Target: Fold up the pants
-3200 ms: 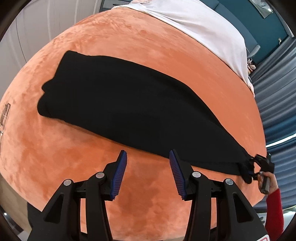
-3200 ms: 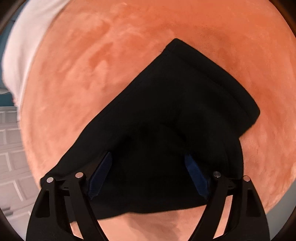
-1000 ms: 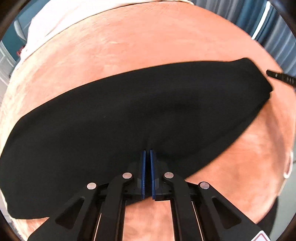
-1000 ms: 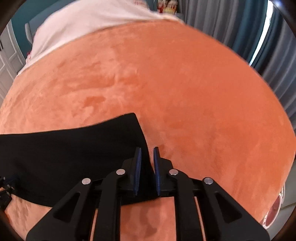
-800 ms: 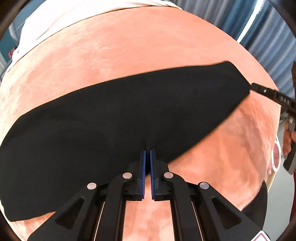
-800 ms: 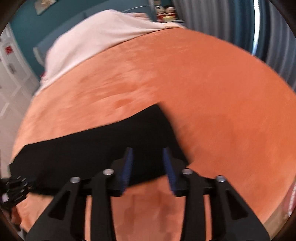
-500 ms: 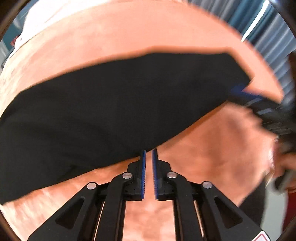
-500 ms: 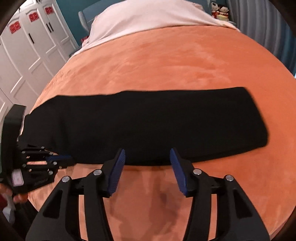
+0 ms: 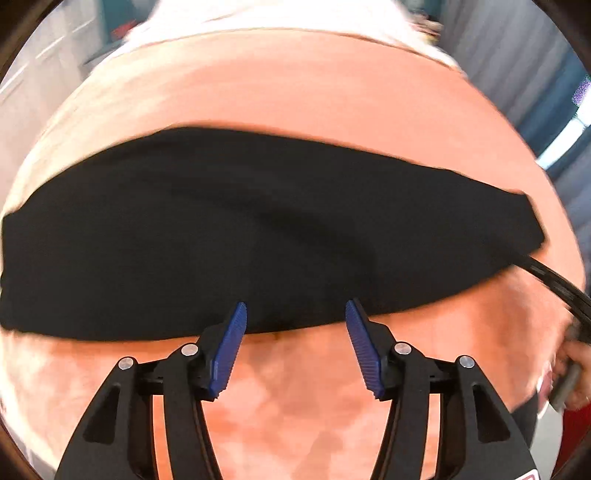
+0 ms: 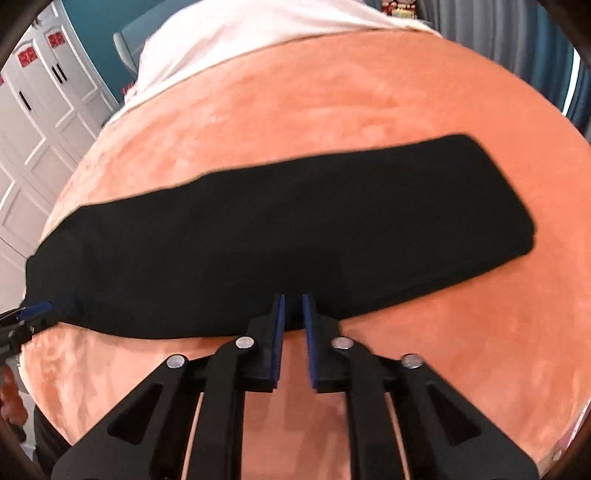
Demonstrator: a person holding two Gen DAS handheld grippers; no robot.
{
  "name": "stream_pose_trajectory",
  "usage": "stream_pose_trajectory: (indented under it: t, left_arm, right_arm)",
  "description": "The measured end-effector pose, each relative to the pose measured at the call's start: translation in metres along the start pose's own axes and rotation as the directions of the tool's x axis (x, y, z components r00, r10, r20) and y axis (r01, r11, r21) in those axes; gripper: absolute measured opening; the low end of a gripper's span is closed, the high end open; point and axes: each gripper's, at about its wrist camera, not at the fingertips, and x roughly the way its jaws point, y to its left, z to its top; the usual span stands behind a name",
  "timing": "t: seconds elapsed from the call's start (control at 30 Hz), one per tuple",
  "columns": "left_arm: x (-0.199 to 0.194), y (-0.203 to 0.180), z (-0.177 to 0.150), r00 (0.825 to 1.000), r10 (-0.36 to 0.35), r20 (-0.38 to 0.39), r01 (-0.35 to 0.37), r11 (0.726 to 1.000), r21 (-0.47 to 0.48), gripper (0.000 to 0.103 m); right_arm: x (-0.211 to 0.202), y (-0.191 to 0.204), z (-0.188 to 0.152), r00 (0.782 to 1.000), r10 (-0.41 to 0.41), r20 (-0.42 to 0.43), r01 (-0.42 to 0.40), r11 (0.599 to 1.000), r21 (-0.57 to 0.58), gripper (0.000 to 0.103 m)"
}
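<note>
Pants point(image 9: 258, 229) lie unlabelled on blanket point(image 9: 295, 92); left hand-held gripper point(image 9: 295, 325) apart, right hand-held gripper point(image 10: 291, 314) nearly together

Under my fingers is a bed point(image 10: 332, 110) covered with a plush orange blanket point(image 9: 295, 81), its nap mottled in lighter and darker patches. Directly on the blanket lie the black pants point(image 9: 258, 229) point(image 10: 280, 236), folded into one long flat band running from side to side, with a soft crease across the middle. At the far end of the bed a white sheet point(image 10: 258, 26) covers the rest of the mattress.
</note>
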Motion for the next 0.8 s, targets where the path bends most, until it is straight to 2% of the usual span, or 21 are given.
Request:
stream_pose_trajectory:
  t: [0.03, 0.07, 0.1, 0.13, 0.17, 0.2, 0.27, 0.3, 0.33, 0.4, 0.43, 0.47, 0.5, 0.57, 0.6, 0.67, 0.7, 0.77, 0.8]
  left_arm:
    - [0.01, 0.019, -0.001, 0.999, 0.048, -0.026, -0.049, 0.998, -0.027, 0.052]
    - [0.028, 0.048, -0.005, 0.988, 0.122, -0.09, -0.127, 0.991, -0.051, 0.048]
    - [0.037, 0.064, -0.01, 0.982, 0.125, -0.139, -0.136, 0.988, -0.074, 0.046]
    - [0.035, 0.083, -0.017, 0.988, 0.026, -0.152, -0.05, 0.987, -0.153, 0.045]
    - [0.028, 0.089, -0.018, 0.99, -0.005, -0.143, -0.022, 0.983, -0.184, 0.038]
    - [0.013, 0.093, -0.019, 0.991, 0.005, -0.135, -0.029, 0.983, -0.179, 0.028]
    - [-0.01, 0.099, -0.011, 0.997, -0.025, -0.072, 0.01, 0.981, -0.195, 0.03]
    - [-0.018, 0.107, 0.002, 0.998, -0.039, -0.041, 0.029, 0.972, -0.233, 0.036]
    - [-0.02, 0.114, 0.015, 0.999, -0.03, -0.021, 0.024, 0.966, -0.257, 0.046]
    - [-0.011, 0.13, 0.036, 0.996, 0.082, -0.016, -0.084, 0.959, -0.27, 0.061]
    - [0.0, 0.136, 0.039, 0.985, 0.164, -0.045, -0.17, 0.952, -0.256, 0.059]
    - [0.013, 0.146, 0.039, 0.969, 0.227, -0.096, -0.244, 0.939, -0.244, 0.055]
    - [0.029, 0.162, 0.029, 0.958, 0.238, -0.158, -0.272, 0.931, -0.244, 0.049]
    - [0.027, 0.176, 0.012, 0.976, 0.181, -0.117, -0.207, 0.941, -0.266, 0.054]
    - [0.021, 0.178, 0.004, 0.978, 0.184, -0.104, -0.204, 0.947, -0.249, 0.054]
    - [0.007, 0.183, -0.002, 0.978, 0.184, -0.1, -0.205, 0.943, -0.261, 0.046]
    - [-0.005, 0.188, 0.0, 0.983, 0.167, -0.07, -0.18, 0.943, -0.28, 0.043]
    - [-0.023, 0.197, 0.009, 0.976, 0.218, -0.014, -0.213, 0.933, -0.292, 0.043]
    - [-0.027, 0.206, 0.018, 0.955, 0.296, -0.003, -0.284, 0.914, -0.289, 0.046]
  right_arm:
    - [-0.004, 0.001, -0.001, 1.0, 0.011, 0.004, -0.011, 1.0, 0.006, 0.016]
    - [-0.006, 0.002, -0.003, 1.0, 0.025, 0.005, -0.025, 1.0, 0.014, 0.017]
    - [-0.006, 0.003, -0.006, 1.0, 0.024, 0.004, -0.025, 0.999, 0.025, 0.018]
    - [-0.002, 0.003, -0.009, 1.0, 0.019, -0.008, -0.019, 0.999, 0.031, 0.02]
    - [0.002, 0.005, -0.011, 1.0, 0.013, -0.026, -0.012, 0.999, 0.036, 0.02]
    - [0.003, 0.008, -0.013, 0.999, 0.006, -0.037, -0.005, 0.999, 0.046, 0.02]
    - [0.001, 0.021, -0.011, 0.999, 0.019, -0.033, -0.018, 0.999, 0.036, 0.02]
    - [-0.001, 0.032, -0.009, 0.999, 0.024, -0.029, -0.024, 1.0, 0.018, 0.02]
    - [-0.001, 0.047, -0.004, 0.999, 0.038, -0.026, -0.038, 0.999, -0.014, 0.02]
    - [0.003, 0.078, 0.008, 0.997, 0.077, -0.028, -0.078, 0.995, -0.066, 0.024]
    - [0.007, 0.094, 0.015, 0.995, 0.097, -0.03, -0.099, 0.992, -0.082, 0.03]
    - [0.01, 0.109, 0.021, 0.992, 0.12, -0.036, -0.123, 0.988, -0.095, 0.041]
    - [0.013, 0.122, 0.025, 0.989, 0.139, -0.042, -0.143, 0.984, -0.106, 0.044]
    - [0.022, 0.163, 0.036, 0.983, 0.175, -0.061, -0.183, 0.967, -0.178, 0.044]
    - [0.027, 0.18, 0.039, 0.981, 0.178, -0.072, -0.189, 0.958, -0.215, 0.044]
    - [0.041, 0.222, 0.046, 0.977, 0.189, -0.097, -0.21, 0.928, -0.307, 0.044]
    - [0.053, 0.251, 0.052, 0.969, 0.212, -0.124, -0.243, 0.903, -0.355, 0.044]
    - [0.071, 0.29, 0.063, 0.958, 0.247, -0.149, -0.287, 0.869, -0.403, 0.039]
    - [0.084, 0.318, 0.071, 0.949, 0.27, -0.164, -0.316, 0.845, -0.432, 0.038]
